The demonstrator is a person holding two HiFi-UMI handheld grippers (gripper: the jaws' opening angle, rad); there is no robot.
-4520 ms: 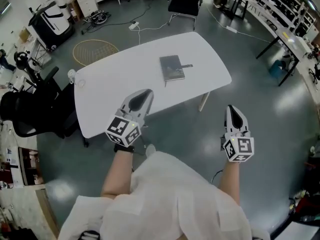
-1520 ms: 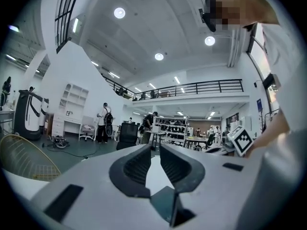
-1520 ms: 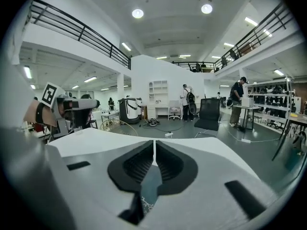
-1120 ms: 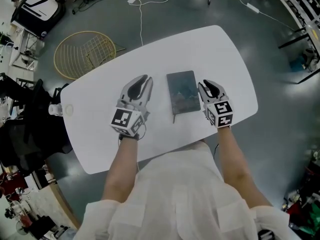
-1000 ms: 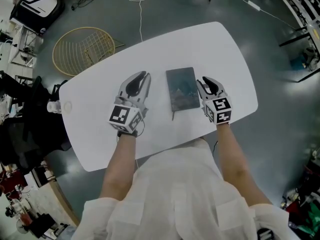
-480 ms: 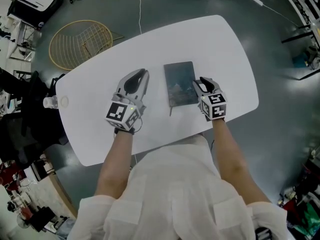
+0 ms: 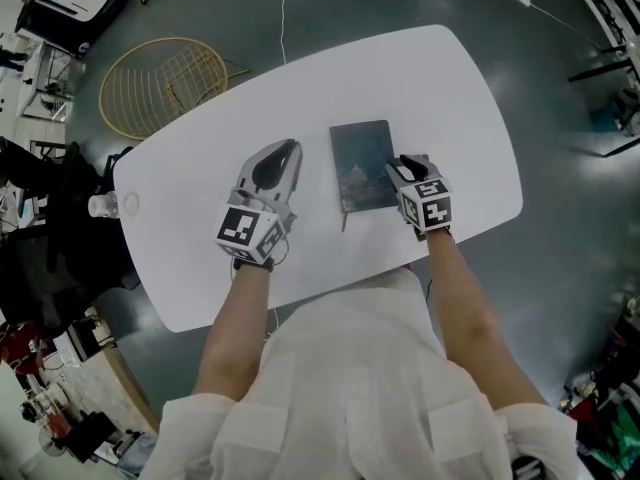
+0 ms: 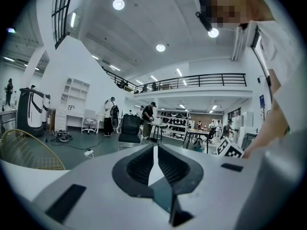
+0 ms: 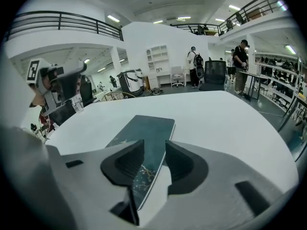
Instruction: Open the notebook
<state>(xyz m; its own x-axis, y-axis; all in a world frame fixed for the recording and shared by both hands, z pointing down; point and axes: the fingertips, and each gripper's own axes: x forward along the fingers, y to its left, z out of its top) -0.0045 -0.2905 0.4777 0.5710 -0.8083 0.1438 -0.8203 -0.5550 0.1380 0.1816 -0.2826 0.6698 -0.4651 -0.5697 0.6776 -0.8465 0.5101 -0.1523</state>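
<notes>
The notebook (image 7: 362, 165) lies closed and flat near the middle of the bench (image 7: 440, 88). Your right tool (image 7: 403, 164) sits at its 4 o'clock edge, jaws opening wide with that edge between them, unpinched. Your left tool (image 7: 284, 148), at the notebook's 9 o'clock, has its jaws together, holding nothing.

Bright, even indoor lighting from round and strip ceiling lights (image 8: 118, 4), which bloom slightly in the left gripper view. The white table (image 7: 450, 88) runs close to overexposed and carries only faint, soft shadows. Head view is sharp at centre and bowed outward at the edges. Both gripper views are 2 fisheye circles with black corners, bent railings (image 8: 211, 79) and a soft, out-of-focus nearest foreground, while the notebook (image 9: 148, 128) stays fairly crisp.
</notes>
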